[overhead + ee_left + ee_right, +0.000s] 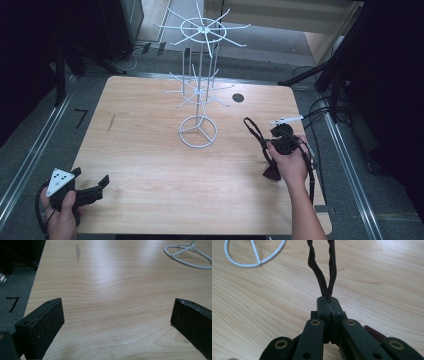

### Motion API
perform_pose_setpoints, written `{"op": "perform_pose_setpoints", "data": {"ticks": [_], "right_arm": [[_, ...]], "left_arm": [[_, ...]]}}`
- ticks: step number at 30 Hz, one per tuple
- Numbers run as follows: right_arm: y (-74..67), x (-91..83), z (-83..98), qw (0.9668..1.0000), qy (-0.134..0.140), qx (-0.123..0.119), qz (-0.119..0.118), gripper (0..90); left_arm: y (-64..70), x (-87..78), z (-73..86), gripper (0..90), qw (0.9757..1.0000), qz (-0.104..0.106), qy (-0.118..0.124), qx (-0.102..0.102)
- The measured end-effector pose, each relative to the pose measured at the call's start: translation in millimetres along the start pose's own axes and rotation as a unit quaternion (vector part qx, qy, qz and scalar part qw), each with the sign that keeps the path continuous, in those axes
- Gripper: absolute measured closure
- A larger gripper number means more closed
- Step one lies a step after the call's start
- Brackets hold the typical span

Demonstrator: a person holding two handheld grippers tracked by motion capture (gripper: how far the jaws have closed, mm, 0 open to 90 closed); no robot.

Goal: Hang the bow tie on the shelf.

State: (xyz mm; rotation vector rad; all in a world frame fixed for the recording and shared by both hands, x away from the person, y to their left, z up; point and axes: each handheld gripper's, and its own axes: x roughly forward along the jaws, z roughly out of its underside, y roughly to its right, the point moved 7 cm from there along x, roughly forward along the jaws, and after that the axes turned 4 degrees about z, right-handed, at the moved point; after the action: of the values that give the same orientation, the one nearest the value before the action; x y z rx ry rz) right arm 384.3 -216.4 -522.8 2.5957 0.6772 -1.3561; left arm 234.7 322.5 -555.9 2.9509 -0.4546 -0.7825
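Your bench (pixel 150 165) takes up the whole middle of the high view, pale wood grain, with a small dark round hole (pixel 238 98) up at about one o'clock from the centre. Standing just past centre, toward twelve o'clock, is the white wire rack (pixel 200 85), upright on its ring base (pixel 198 131), with two tiers of spokes fanning out above. Now to your right hand-held gripper (pixel 276 134), out at three o'clock from that ring base: it is clenched tight on a dark strap (pixel 254 131), and the right gripper view shows the two strands of the strap (pixel 322 272) coming straight out of the closed jaws and spreading apart over the wood. In the high view the strap loops toward ten o'clock from your hand, while a dark red piece (pixel 272 172) hangs at the bench surface at six o'clock, just below your grip. Your left hand-held gripper (pixel 102 186) sits down at the eight o'clock corner of the bench, released, jaws spread wide with nothing but bare wood between them, well apart from the rack and the strap.
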Motion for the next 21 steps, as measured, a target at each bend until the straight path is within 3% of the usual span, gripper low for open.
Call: {"op": "perform_pose_setpoints", "data": {"ticks": [13,21], "right_arm": [[1.1,-13.6,-11.7,0.9977,0.060,0.031,0.003,90.0],[-5.4,-21.5,-20.6,0.9953,0.094,0.026,0.002,90.0]], "left_arm": [[-0.1,0.0,0.0,0.0,1.0000,-0.001,0.000,0.000],[-0.2,0.0,0.0,0.0,1.0000,-0.001,0.000,0.000]]}}
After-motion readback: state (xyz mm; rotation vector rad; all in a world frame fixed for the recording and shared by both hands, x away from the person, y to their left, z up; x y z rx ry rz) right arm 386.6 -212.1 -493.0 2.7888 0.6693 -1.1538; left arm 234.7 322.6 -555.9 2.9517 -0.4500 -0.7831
